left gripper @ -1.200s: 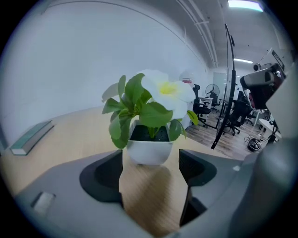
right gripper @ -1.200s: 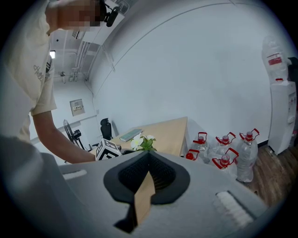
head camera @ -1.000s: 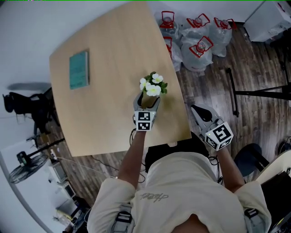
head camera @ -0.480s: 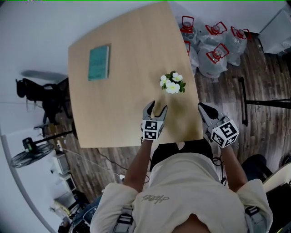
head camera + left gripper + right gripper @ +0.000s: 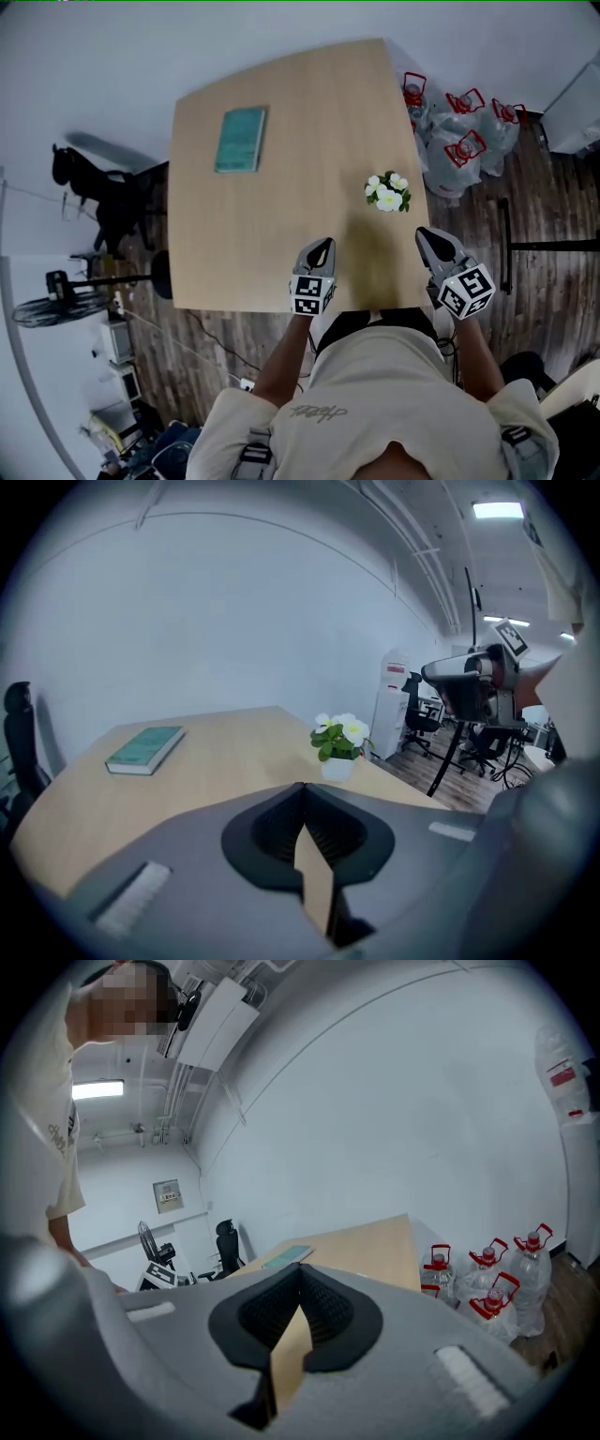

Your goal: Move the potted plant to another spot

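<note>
- Where the floor is seen from above, a wooden table (image 5: 281, 216) is spread across the middle, with a person stood at its near edge.
- Water bottles (image 5: 464, 150) with red handles are clustered on the floor just past the table's right side.
- A green book (image 5: 241, 139) is laid flat towards the far left of the table, well apart from everything else.
- The left gripper (image 5: 320, 247) is held over the near edge. Its jaws have just been closing and are pressed together on nothing.
- The right gripper (image 5: 429, 240) is held by the near right corner, likewise clenched and empty.
- The potted plant (image 5: 387, 192), white-flowered, is stood upright close to the table's right edge, apart from both grippers.
- The placing step is judged complete, with the potted plant set down and released. Little more seems called for than both grippers being kept clear of it.
</note>
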